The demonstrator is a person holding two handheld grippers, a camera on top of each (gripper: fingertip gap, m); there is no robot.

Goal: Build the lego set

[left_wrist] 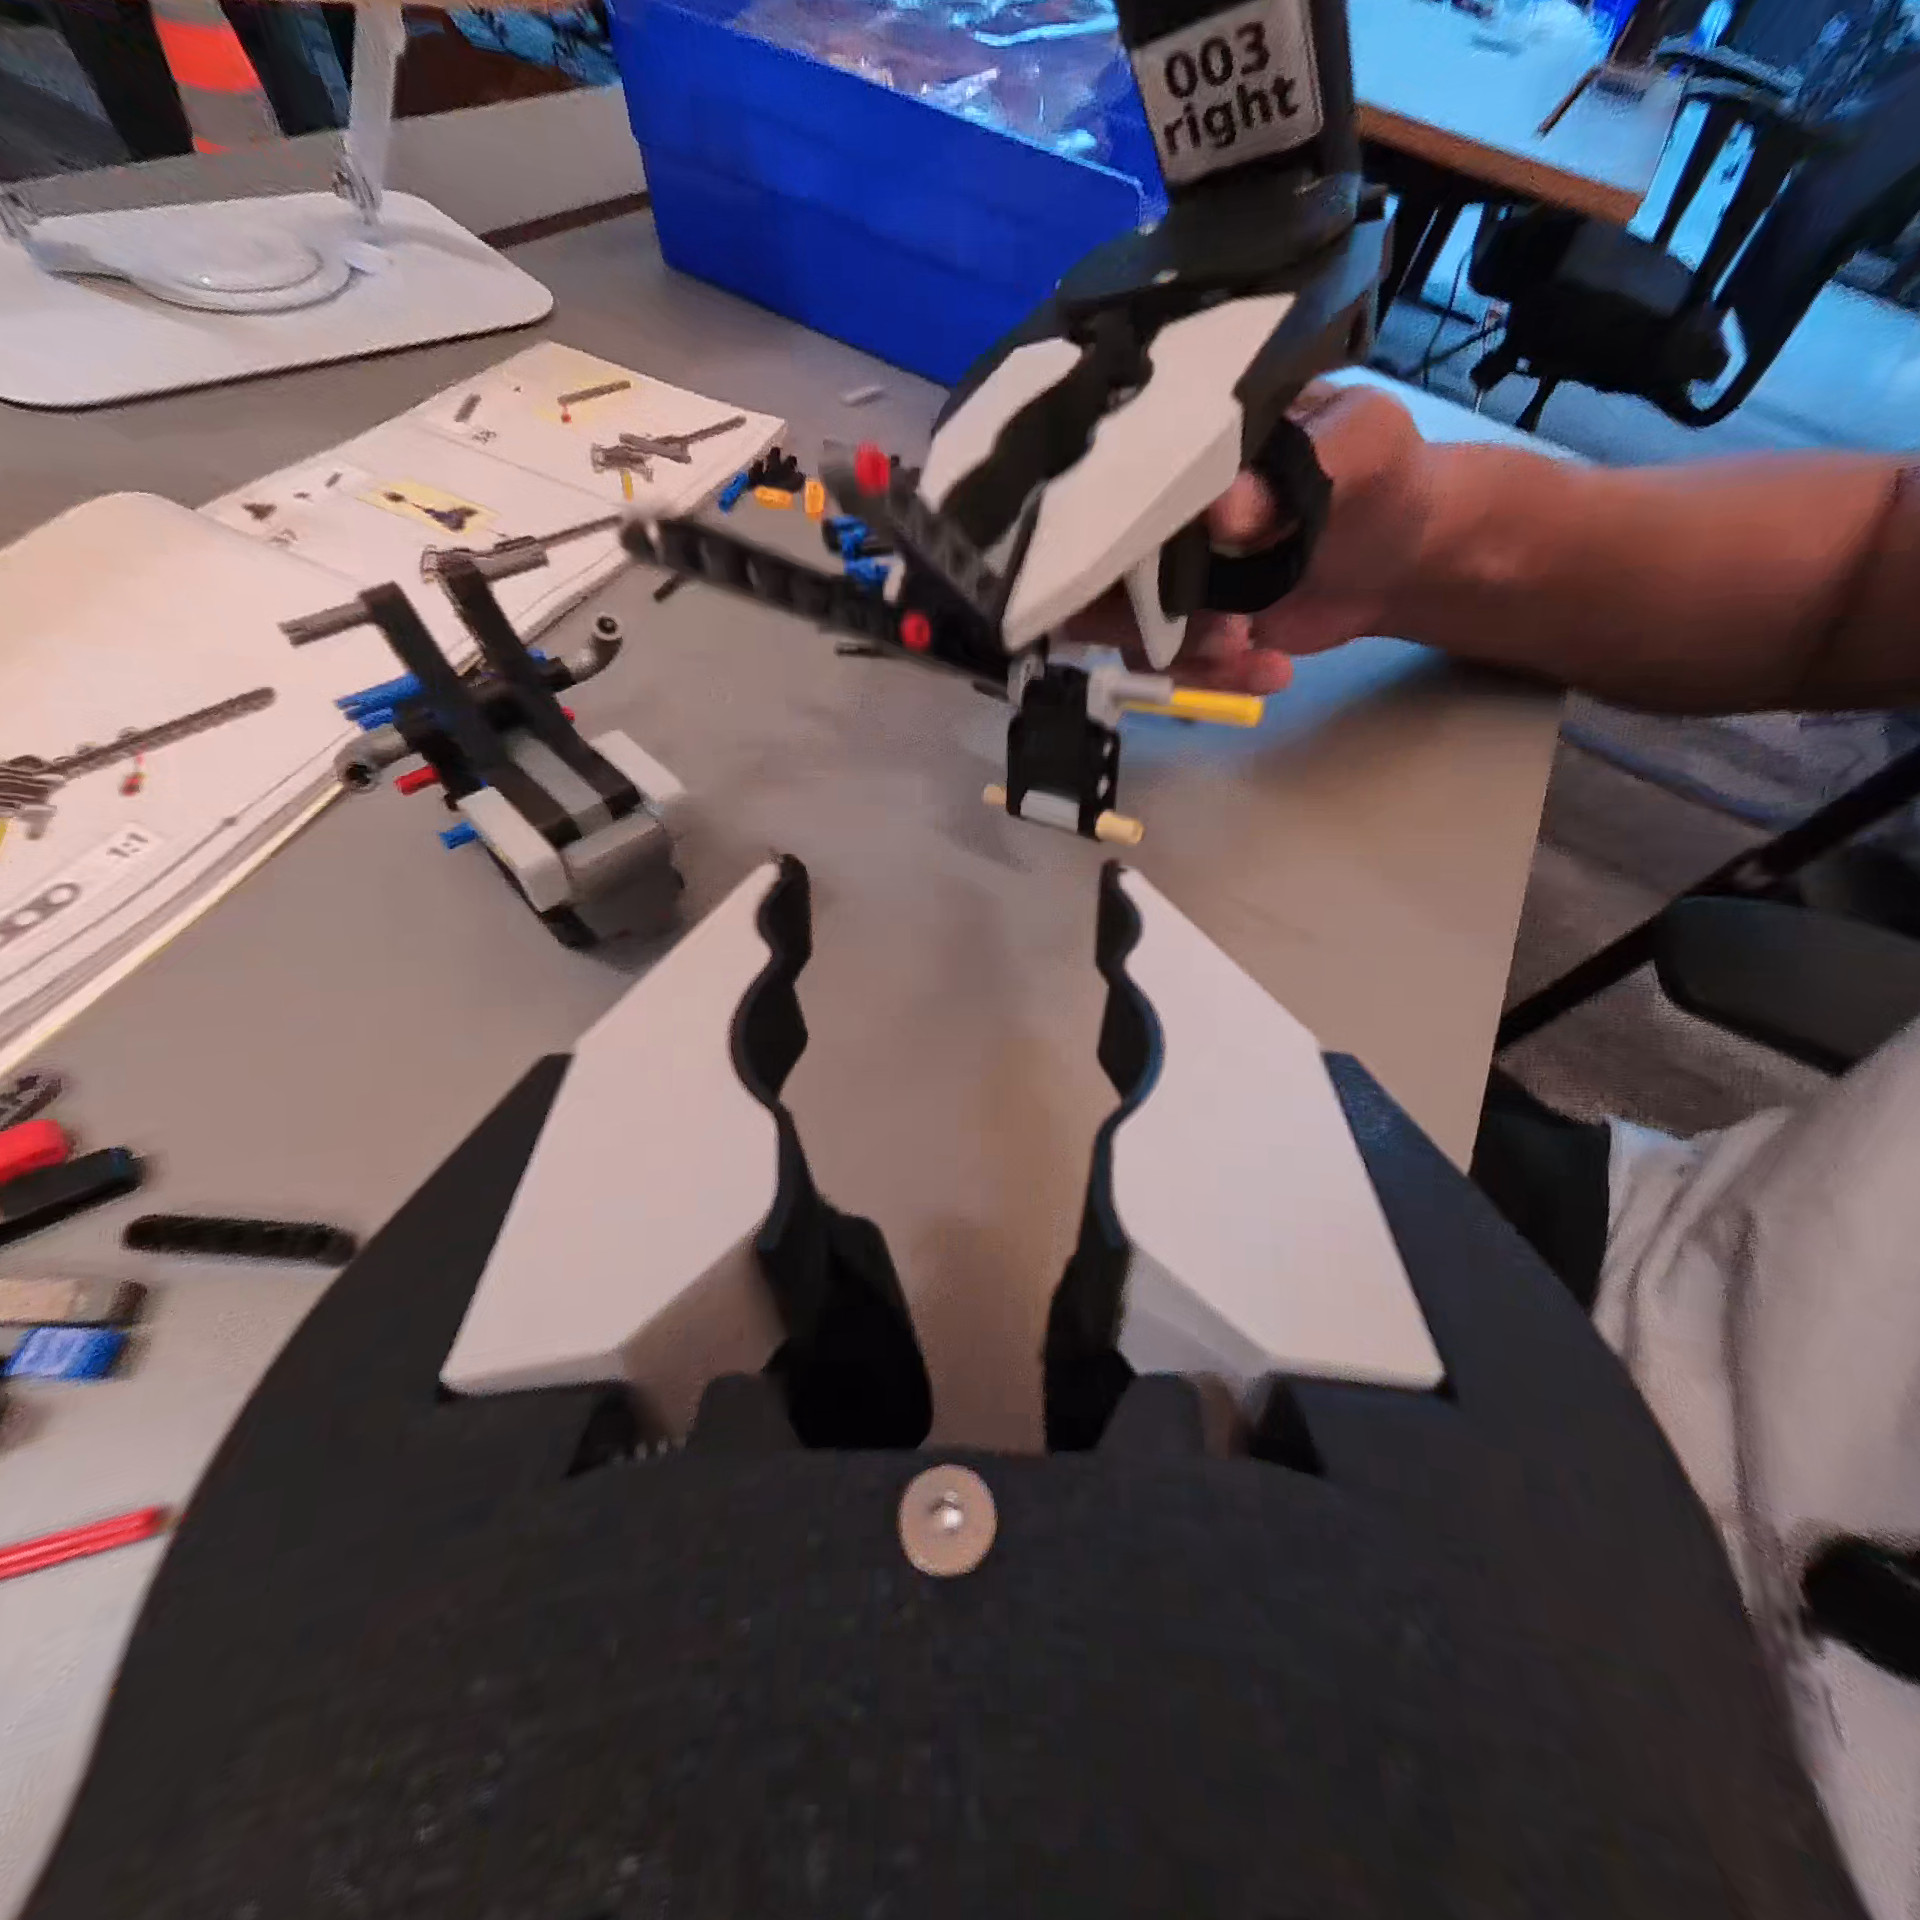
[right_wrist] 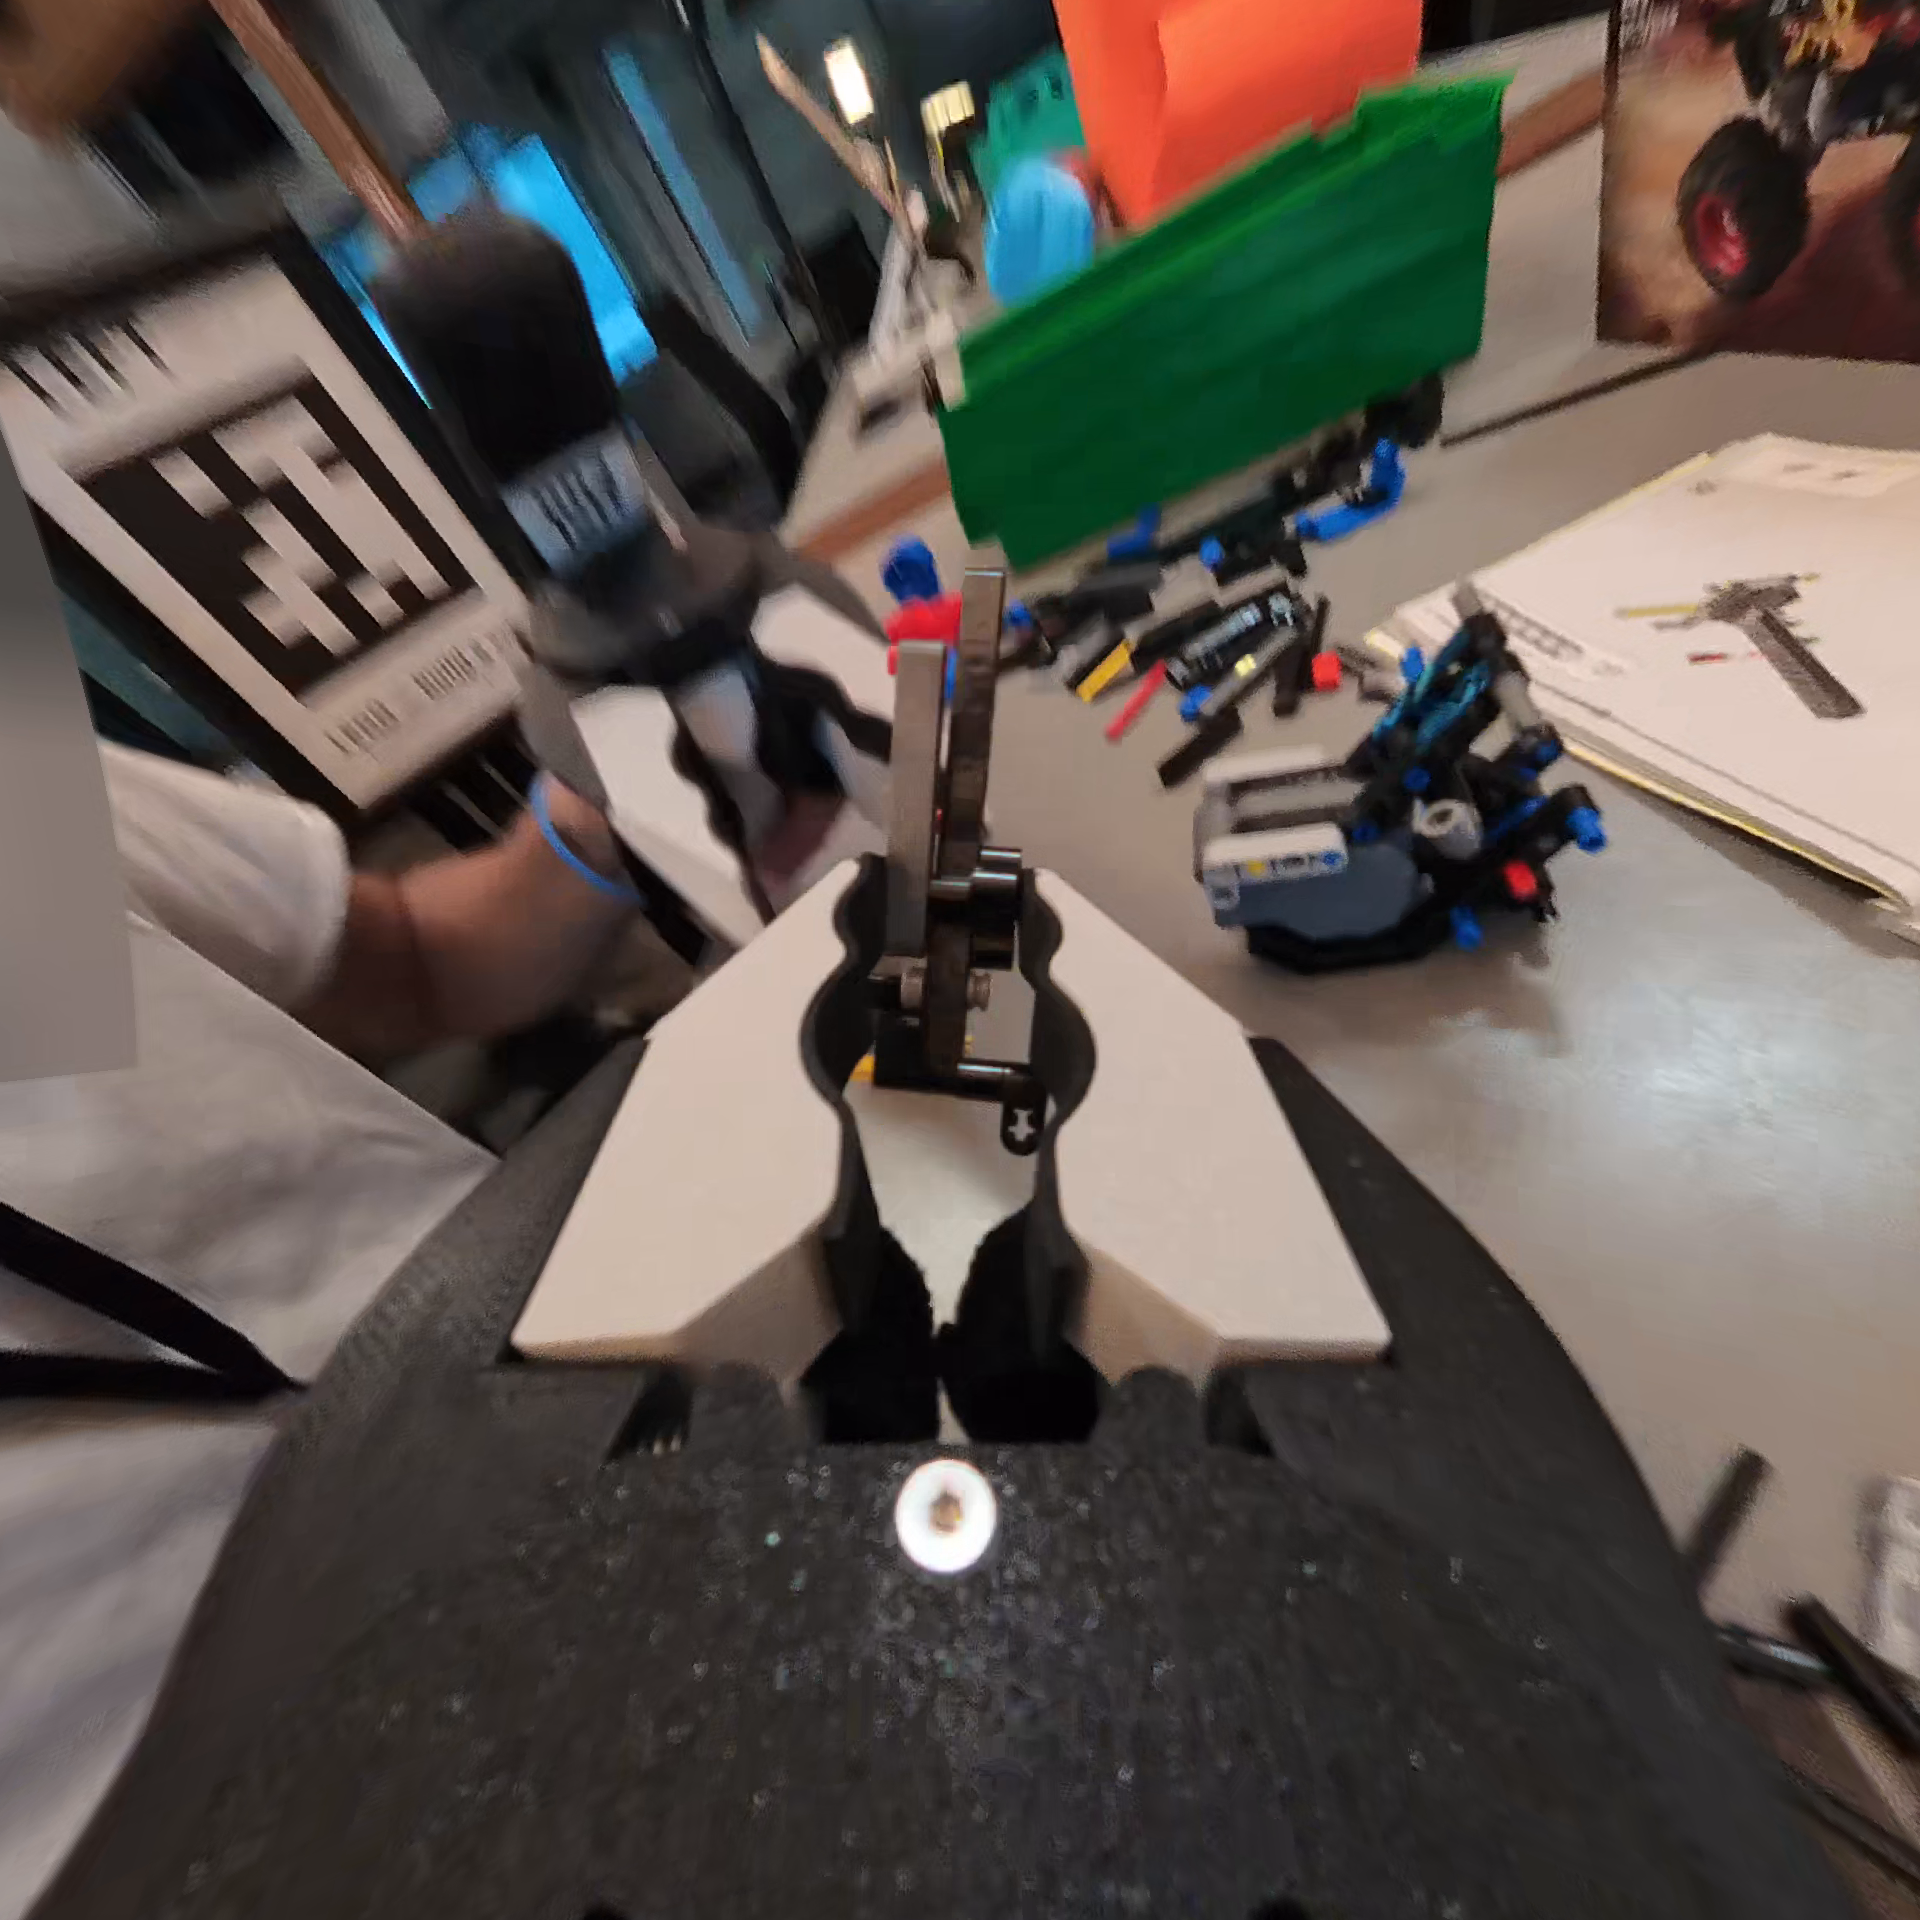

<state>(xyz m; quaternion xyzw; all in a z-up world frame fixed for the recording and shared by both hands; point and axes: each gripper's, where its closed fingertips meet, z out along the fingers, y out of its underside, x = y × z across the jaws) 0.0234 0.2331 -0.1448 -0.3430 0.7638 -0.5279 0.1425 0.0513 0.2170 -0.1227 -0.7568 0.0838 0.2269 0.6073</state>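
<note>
two hand-held grippers are seen: the right hand-held gripper is clamped on a black lego assembly, held above the table. the left hand-held gripper is spread wide with nothing in it, and a half-built chassis is parked beside the manual.

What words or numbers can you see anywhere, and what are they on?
I do not read writing out; here is where it stands.
White label on the right gripper: clear print.
Instruction booklet: small print, blurred.
Black-and-white marker board: tiny print, too blurred.
</note>
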